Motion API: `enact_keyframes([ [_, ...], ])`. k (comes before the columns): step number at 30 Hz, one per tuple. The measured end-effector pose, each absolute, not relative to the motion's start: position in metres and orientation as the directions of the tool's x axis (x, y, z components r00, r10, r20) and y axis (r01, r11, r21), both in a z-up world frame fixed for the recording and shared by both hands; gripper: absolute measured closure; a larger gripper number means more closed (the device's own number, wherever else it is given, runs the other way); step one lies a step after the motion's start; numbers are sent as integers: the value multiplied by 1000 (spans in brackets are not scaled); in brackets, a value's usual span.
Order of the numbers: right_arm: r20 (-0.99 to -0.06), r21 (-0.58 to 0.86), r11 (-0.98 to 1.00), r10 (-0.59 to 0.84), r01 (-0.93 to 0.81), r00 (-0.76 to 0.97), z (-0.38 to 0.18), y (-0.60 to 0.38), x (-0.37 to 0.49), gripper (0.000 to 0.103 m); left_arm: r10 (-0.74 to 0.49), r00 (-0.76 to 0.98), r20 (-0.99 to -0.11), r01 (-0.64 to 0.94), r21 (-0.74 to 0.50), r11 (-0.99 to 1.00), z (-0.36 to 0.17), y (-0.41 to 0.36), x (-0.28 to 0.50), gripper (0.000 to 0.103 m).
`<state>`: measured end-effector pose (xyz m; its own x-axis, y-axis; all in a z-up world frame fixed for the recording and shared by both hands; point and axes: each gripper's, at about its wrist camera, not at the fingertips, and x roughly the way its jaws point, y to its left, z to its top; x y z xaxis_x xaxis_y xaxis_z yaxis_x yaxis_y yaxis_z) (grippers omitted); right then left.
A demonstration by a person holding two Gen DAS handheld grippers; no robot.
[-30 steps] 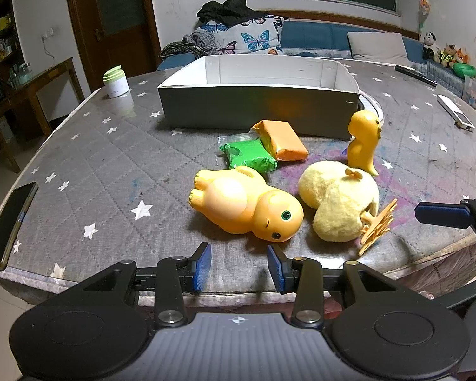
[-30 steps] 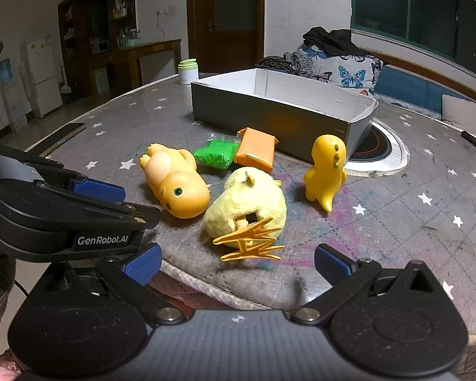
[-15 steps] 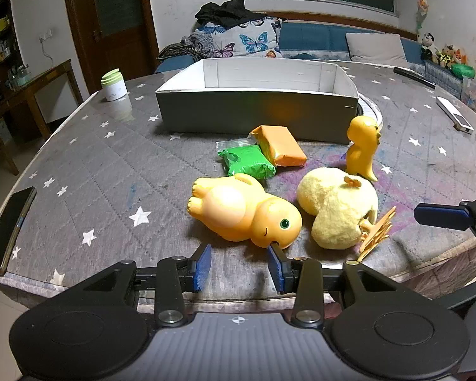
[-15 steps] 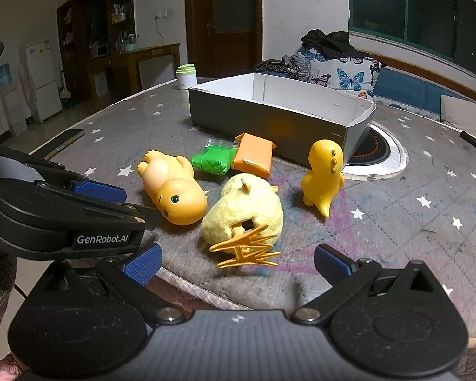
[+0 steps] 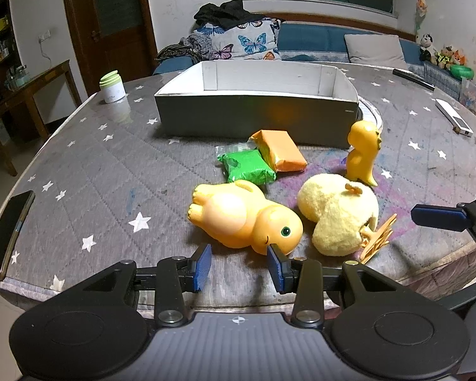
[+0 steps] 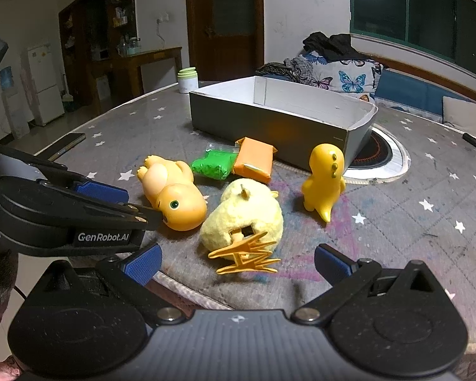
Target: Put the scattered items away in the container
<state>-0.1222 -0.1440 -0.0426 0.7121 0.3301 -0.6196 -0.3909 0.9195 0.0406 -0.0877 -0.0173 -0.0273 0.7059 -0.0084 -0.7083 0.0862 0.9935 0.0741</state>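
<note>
A grey open box (image 5: 257,108) stands at the back of the table; it also shows in the right wrist view (image 6: 279,120). In front of it lie a large orange rubber toy (image 5: 244,216) on its side, a yellow plush chick (image 5: 339,212) with orange feet, a small upright orange figure (image 5: 363,152), a green packet (image 5: 247,166) and an orange packet (image 5: 280,150). My left gripper (image 5: 239,266) is open just before the large toy's head; its right pad touches the head. My right gripper (image 6: 236,265) is open in front of the plush chick (image 6: 242,219), at its feet.
A white jar with a green lid (image 5: 112,87) stands at the back left. A dark phone (image 5: 8,230) lies at the table's left edge. A remote (image 5: 453,117) lies far right. A round mat (image 6: 380,155) lies right of the box.
Both grippers have moved forward toward the toys. The left one now reaches the large orange toy's head; the right one is closer to the plush chick. Nothing has been taken hold of.
</note>
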Motion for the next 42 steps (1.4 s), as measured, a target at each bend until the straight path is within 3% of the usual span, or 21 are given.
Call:
enact_keyframes([
  [8,-593,45,914,349,-403,726,-39,-145,-121,1,-53,735,-676,118,51,992,-10,-16,-87,61],
  [24,-601,92,912,370,-399,709,-45,-150,-103,26,-294,663,-689,251,-166,954,3,-25,-48,62],
  [37,-626,131,903,396,-410,672,-53,-151,-89,41,-359,558,-748,236,-271,933,-16,-27,-7,61],
  [42,-631,145,898,407,-414,661,-55,-153,-87,41,-384,530,-756,231,-307,923,-21,-26,1,60],
])
